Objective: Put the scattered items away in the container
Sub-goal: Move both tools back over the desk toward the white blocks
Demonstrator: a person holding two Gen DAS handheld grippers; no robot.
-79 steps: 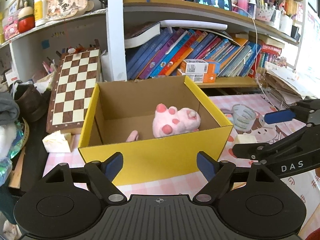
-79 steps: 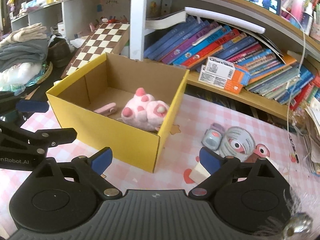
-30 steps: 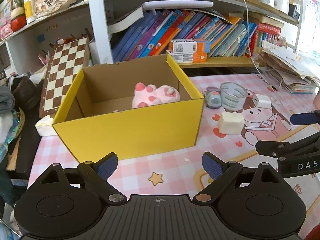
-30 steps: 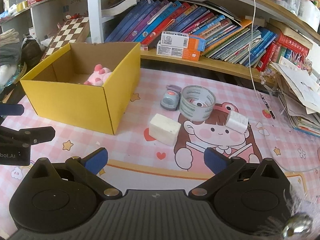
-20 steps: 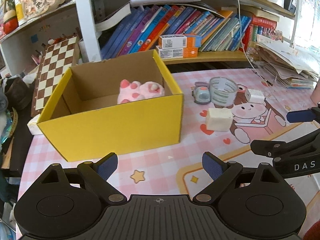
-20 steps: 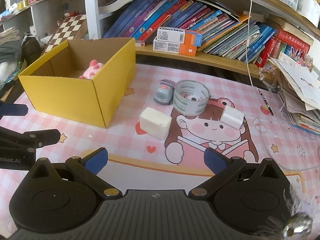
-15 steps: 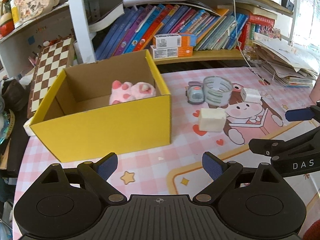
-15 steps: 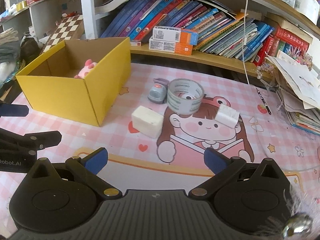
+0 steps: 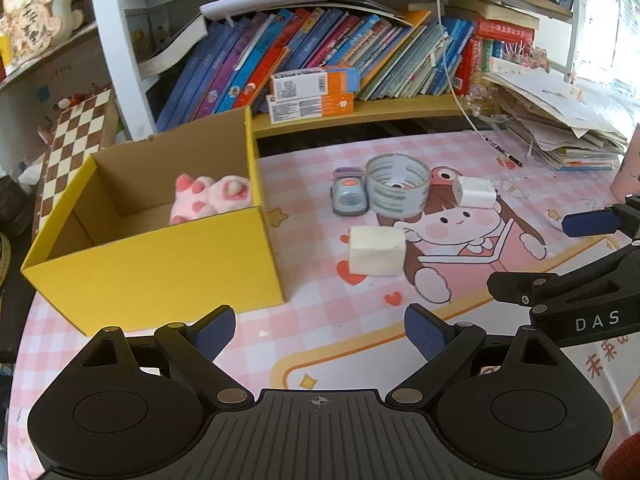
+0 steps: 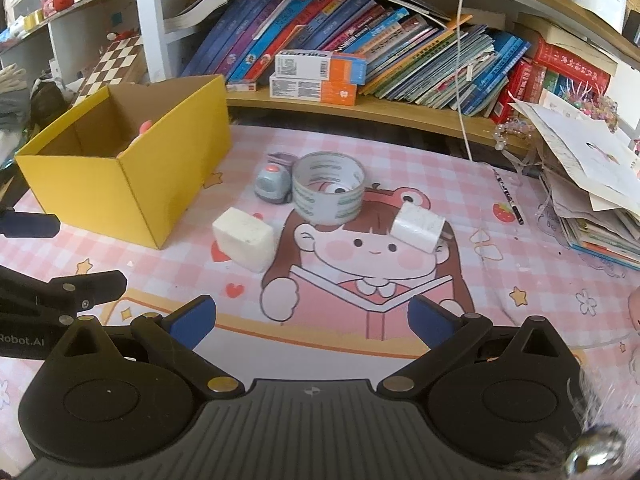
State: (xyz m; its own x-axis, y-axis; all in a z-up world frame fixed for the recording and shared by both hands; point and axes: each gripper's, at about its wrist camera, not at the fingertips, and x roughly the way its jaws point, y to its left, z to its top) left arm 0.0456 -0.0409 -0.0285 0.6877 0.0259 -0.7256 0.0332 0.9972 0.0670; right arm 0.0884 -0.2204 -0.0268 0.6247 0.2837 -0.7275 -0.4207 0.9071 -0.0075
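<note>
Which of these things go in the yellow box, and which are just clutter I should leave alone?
Part of the job:
yellow box
pink plush, already in the box
white block
tape roll
small grey gadget
small white block

Just lying about:
books on the shelf
orange-and-white cartons
chessboard
paper stack
pencil

The box [image 10: 120, 184] sits at the left of the frame. The tape roll [image 10: 328, 188] is at the middle, the block [image 10: 244, 238] below it.
</note>
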